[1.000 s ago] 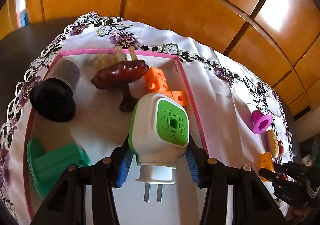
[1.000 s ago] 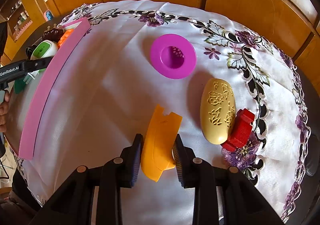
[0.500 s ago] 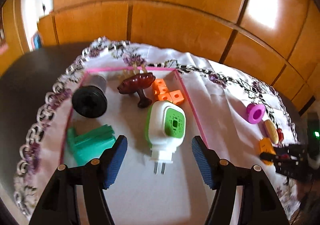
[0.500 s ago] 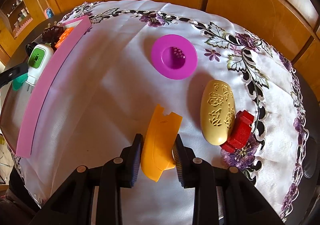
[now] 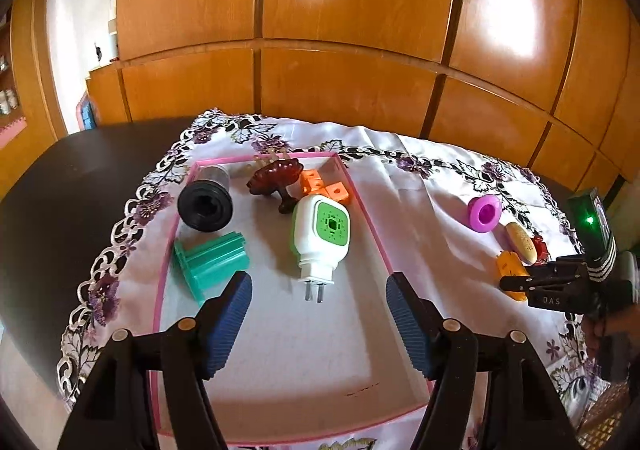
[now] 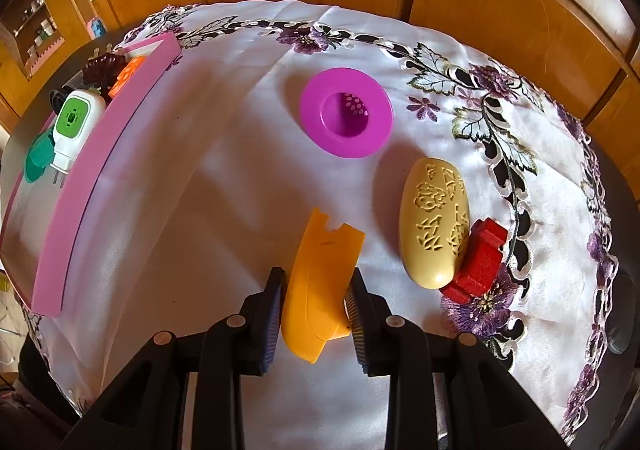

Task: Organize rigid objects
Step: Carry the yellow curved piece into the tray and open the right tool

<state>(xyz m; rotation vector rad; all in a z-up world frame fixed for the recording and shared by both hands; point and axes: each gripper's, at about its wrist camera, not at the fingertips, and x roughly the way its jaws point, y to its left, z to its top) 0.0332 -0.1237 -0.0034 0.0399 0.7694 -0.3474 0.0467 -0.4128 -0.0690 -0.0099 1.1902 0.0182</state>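
Observation:
A pink-rimmed tray [image 5: 372,226] holds the white-and-green plug-in device [image 5: 320,234], lying flat with its prongs toward me. My left gripper [image 5: 318,302] hovers above and short of it; its jaws are opening with nothing between them. On the cloth to the right, my right gripper [image 6: 316,278] is shut on an orange plastic piece [image 6: 320,250] that rests on the tablecloth. The same gripper [image 5: 532,282] and orange piece [image 5: 510,270] show at the right edge of the left wrist view.
The tray also holds a black cylinder [image 5: 205,202], a green ribbed part [image 5: 210,262], a dark brown knob [image 5: 276,174] and orange cubes [image 5: 324,186]. A magenta strainer cup [image 6: 346,116], a beige carved oval [image 6: 434,218] and a red block [image 6: 480,262] lie on the cloth.
My left gripper let go of the plug-in device, which now lies in the tray, and drew back and up with its jaws wider. The right gripper and orange piece stayed put.

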